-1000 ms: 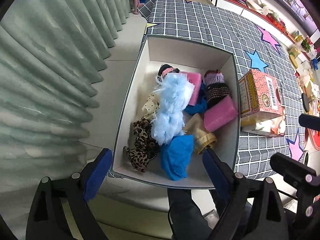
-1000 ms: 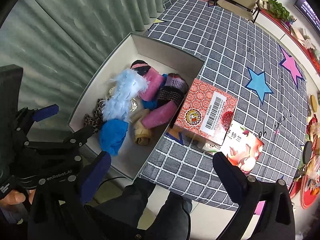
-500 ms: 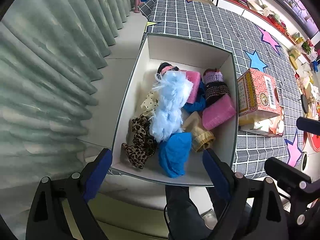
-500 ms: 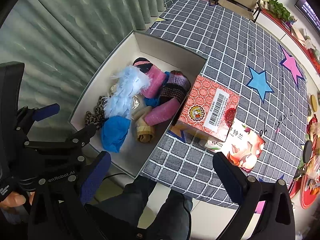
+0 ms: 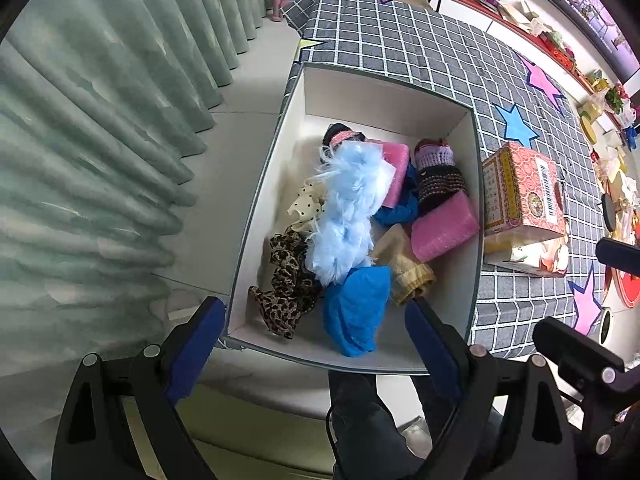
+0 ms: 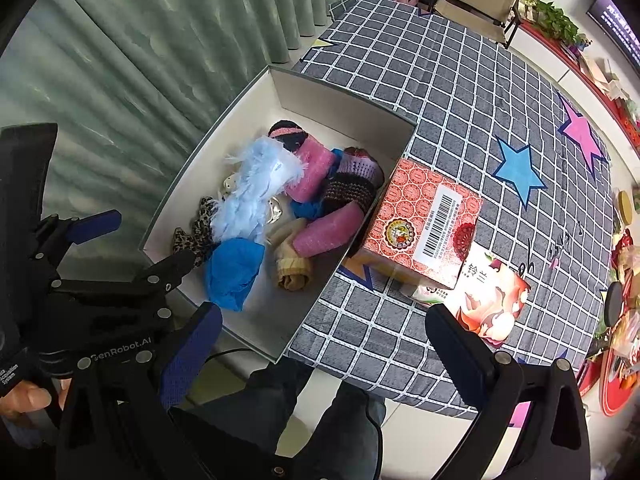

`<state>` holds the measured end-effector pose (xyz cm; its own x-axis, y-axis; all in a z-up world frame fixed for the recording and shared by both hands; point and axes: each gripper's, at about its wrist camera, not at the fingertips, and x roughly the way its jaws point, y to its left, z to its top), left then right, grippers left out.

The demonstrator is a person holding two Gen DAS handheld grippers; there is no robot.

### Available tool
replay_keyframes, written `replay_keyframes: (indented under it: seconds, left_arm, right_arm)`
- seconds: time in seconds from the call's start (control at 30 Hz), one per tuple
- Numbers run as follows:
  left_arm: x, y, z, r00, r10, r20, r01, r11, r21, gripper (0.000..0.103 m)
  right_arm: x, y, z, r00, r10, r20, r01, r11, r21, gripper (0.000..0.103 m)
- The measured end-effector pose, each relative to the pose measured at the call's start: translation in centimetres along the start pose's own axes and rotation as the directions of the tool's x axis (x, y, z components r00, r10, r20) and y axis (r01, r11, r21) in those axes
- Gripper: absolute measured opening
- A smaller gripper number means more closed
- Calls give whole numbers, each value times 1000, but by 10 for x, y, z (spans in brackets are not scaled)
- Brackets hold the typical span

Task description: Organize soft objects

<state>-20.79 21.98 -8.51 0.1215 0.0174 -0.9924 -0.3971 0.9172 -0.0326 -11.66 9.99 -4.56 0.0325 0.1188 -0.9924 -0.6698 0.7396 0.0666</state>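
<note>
An open white box [image 5: 384,92] [image 6: 332,98] sits at the table's near left corner. It holds several soft things: a fluffy light-blue piece [image 5: 352,216] [image 6: 252,196], a blue cloth [image 5: 356,312] [image 6: 232,272], a leopard-print piece [image 5: 284,284], two pink rolls [image 5: 444,228] [image 6: 328,228], a striped knit roll [image 5: 438,176] and a tan sock [image 5: 408,272]. My left gripper [image 5: 316,344] is open and empty, high above the box's near edge. My right gripper [image 6: 324,344] is open and empty, above the table's front edge.
A red patterned carton [image 5: 524,192] [image 6: 424,216] lies on a flowered packet [image 6: 488,296] right of the box. The grey checked tablecloth [image 6: 460,80] has coloured stars. Green curtains [image 5: 100,120] hang on the left. The person's legs [image 6: 320,408] are below the table edge.
Both grippers have drawn slightly back and up from the box, so it looks a little smaller. Nothing in the box has moved.
</note>
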Motion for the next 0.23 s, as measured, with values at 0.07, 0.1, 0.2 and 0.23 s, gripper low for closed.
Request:
replay_keyframes:
  seconds: [0.07,0.1,0.2,0.23]
  left_arm:
    - [0,3,0,1000,5,1,-5,1000,-6,93]
    - [1,4,-1,1000,4,1,-4,1000,-9,93]
    - [-2,8,-2,998,-53,27,54,998,-24,93]
    - [-6,9,-3,995,-89,48,91,995,-29,93]
  right_arm:
    - [0,2,1,1000,0,-1,0,1000,-3,103]
    - [1,3,2,1000,0,-2,0,1000,-5,103]
    - [2,6,3,1000,-2,-6,2,1000,-12,103]
    - [3,7,3,1000,0,-6,0,1000,-14,103]
